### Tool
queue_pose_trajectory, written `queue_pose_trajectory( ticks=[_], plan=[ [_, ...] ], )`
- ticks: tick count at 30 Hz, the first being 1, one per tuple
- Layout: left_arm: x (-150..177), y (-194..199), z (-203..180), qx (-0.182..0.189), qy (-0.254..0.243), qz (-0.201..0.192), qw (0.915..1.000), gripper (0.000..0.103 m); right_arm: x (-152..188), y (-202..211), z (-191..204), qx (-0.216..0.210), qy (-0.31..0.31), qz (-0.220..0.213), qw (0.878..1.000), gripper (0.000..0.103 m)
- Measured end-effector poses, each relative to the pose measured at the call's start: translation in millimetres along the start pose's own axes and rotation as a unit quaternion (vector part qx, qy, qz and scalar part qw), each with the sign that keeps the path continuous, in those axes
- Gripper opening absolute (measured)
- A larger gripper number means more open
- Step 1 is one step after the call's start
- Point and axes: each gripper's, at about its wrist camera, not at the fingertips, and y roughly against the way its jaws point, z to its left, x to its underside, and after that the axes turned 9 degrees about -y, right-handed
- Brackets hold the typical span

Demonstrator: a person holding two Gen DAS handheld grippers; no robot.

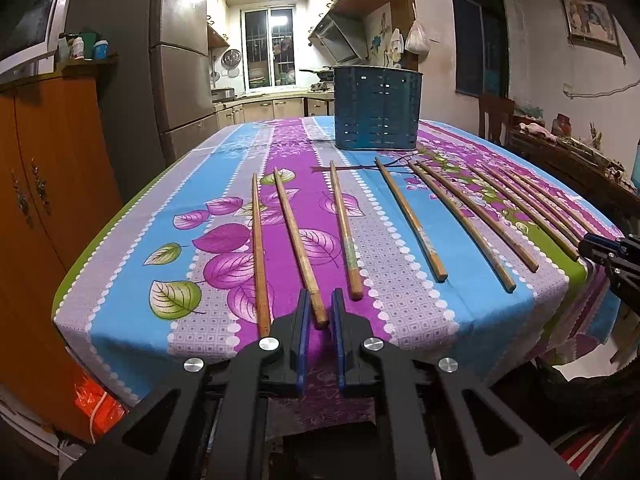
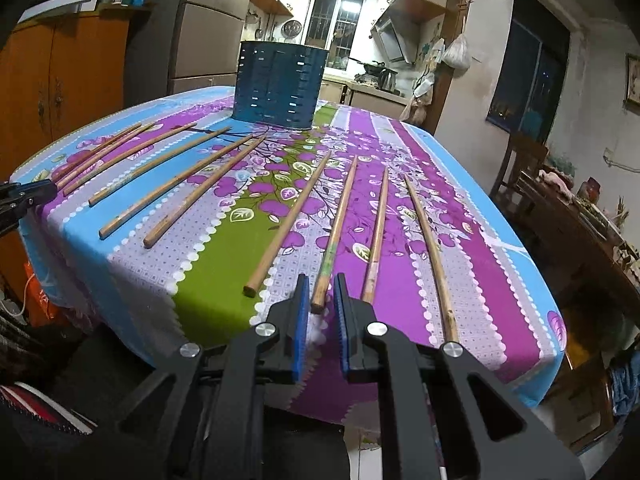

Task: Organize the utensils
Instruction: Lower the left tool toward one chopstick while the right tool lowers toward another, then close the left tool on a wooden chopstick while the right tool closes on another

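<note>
Because the chopsticks lie fanned out in a loose row on the floral tablecloth (image 1: 400,240), thick ends toward the near edge, each one offers an easy end to pinch. From the left wrist view, the left gripper (image 1: 320,312) stands with its jaws drawn nearly together around the butt of the second chopstick from the left (image 1: 300,248). Whether the blue pads actually press the wood is hard to judge — a sliver of gap seems to remain on the right side. The blue slotted utensil holder (image 1: 378,108) waits upright at the far end of the table, well apart from the row; its inside is hidden from here. The right gripper (image 1: 600,250) pokes in at the right edge, mostly cut off.

From the right wrist view, the right gripper (image 2: 321,298) is likewise narrowed about the end of a green-marked chopstick (image 2: 336,236), which rests on the cloth. Contact is again uncertain — the stick's tip sits just ahead of the pads. The holder's rim blocks any look inside.
</note>
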Motion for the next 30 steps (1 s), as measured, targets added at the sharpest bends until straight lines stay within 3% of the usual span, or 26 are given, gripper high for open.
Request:
queue_pose_trajectory(
  ticks=[8,15,30],
  plan=[
    [0,-1,0,0.003,0.001,-0.003,1.0000,0.012,1,3,-7,-0.019,-0.038,-0.003,0.999,0.005],
    [-1,0,1,-0.001,0.002,0.001,1.0000,0.009,-6,17,-10,-0.025,-0.047,-0.032,0.998,0.005],
    [-45,41,12,-0.014,0.004,-0.069,0.9975,0.008,-47,59,-17,-0.038,-0.050,-0.123,0.990,0.005]
  ],
)
